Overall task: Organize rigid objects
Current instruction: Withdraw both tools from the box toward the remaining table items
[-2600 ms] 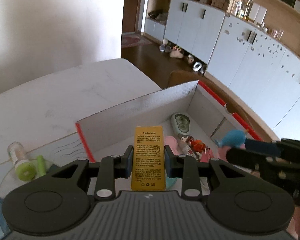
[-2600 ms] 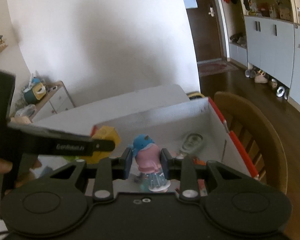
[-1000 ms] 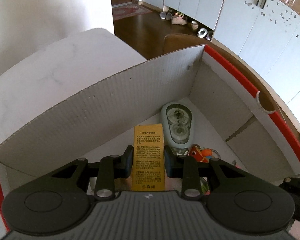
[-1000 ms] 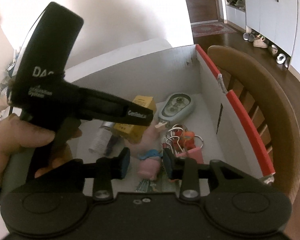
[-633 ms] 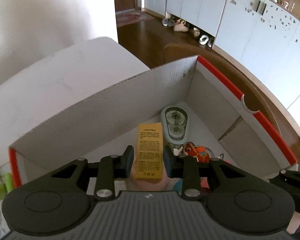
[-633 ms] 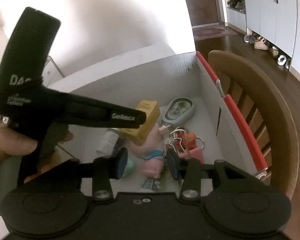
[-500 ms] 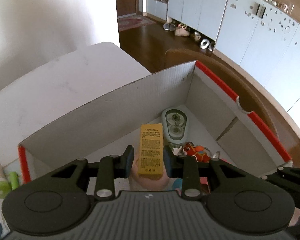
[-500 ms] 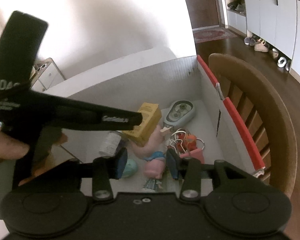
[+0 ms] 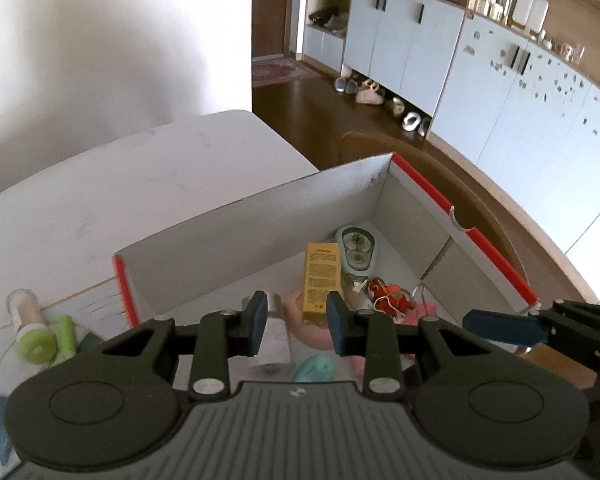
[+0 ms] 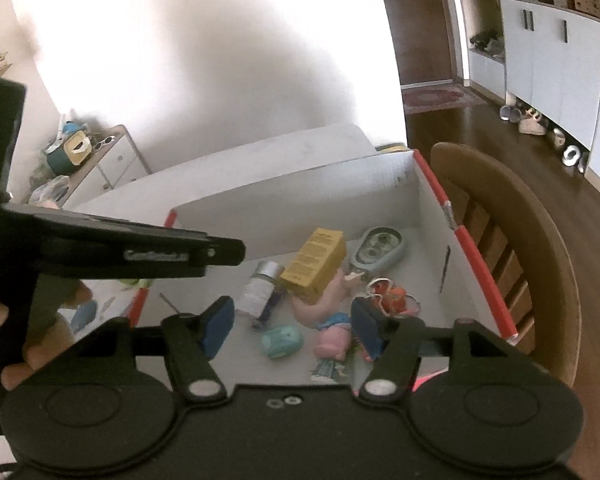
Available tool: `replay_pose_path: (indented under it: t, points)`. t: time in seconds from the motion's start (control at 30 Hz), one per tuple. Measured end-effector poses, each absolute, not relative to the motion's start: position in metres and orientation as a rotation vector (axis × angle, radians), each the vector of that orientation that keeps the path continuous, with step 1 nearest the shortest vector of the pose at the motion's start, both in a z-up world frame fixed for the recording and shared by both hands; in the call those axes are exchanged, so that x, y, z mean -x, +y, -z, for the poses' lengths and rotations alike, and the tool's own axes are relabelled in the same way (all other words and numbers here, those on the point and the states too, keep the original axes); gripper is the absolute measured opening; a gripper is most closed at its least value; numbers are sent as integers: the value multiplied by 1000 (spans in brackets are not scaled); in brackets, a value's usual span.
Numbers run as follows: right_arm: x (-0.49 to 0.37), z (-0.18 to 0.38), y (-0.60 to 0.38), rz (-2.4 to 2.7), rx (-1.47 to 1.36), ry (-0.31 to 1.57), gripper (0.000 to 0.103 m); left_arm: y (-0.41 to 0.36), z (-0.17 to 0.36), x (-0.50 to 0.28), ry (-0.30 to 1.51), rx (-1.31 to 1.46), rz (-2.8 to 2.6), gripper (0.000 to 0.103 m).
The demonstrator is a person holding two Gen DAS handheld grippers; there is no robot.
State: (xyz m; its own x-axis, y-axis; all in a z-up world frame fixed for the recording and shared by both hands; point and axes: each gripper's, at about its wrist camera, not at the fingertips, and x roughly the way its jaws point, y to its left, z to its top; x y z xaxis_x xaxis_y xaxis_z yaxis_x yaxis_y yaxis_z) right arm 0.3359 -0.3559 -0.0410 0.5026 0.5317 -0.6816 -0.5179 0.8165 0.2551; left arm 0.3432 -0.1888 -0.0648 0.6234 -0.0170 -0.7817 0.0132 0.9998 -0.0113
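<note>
Left claw (image 9: pixel 296 322) gaping and empty, right claw (image 10: pixel 290 330) spread wider and equally empty, both hanging above the cardboard box (image 10: pixel 300 188) on the tabletop (image 9: pixel 100 200). Below the left claw, the yellow carton (image 9: pixel 321 280) lying inside the box, propped at a tilt on a pink figure (image 10: pixel 332 338), beside a grey-green case (image 10: pixel 378 250). Around them a small bottle (image 10: pixel 260 288), a teal toy (image 10: pixel 281 342) and an orange toy (image 10: pixel 396 296). Drop apparently done; probably best now to lift straight up and clear the box walls before swinging sideways, avoiding a clash between the two claws. Outside the box, to the left, a green-capped tube (image 9: pixel 32 334) likely next for pickup; approach low, jaws astride its body.
</note>
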Motion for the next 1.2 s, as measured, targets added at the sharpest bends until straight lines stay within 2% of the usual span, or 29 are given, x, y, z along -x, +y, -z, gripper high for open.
replay_pose_path:
  t: [0.27, 0.33, 0.43, 0.47, 0.5, 0.57, 0.63, 0.73, 0.87, 1.2]
  points:
    - [-316, 31, -342, -653, 4, 811, 71, -154, 51, -303, 861, 51, -8, 31]
    - [-311, 29, -336, -658, 1, 807, 79, -143, 50, -292, 851, 63, -10, 31]
    - [-302, 23, -325, -665, -6, 801, 81, -122, 47, -273, 838, 69, -28, 32]
    - [-300, 22, -321, -666, -8, 798, 81, -116, 46, -269, 834, 72, -34, 38]
    - [-297, 21, -316, -669, -11, 794, 81, -109, 45, -263, 827, 76, -44, 55]
    - [-291, 18, -305, -672, -12, 787, 82, -93, 41, -251, 795, 83, -61, 68]
    - [-284, 17, -293, -677, -17, 781, 83, -78, 37, -241, 775, 82, -69, 68]
    - [-271, 15, -273, -690, -24, 767, 91, -58, 33, -231, 771, 87, -80, 68]
    - [-255, 12, -246, -700, -10, 745, 101, -31, 32, -219, 753, 88, -87, 80]
    - [-233, 22, -169, -699, 11, 745, 102, 29, 32, -209, 698, 41, -153, 83]
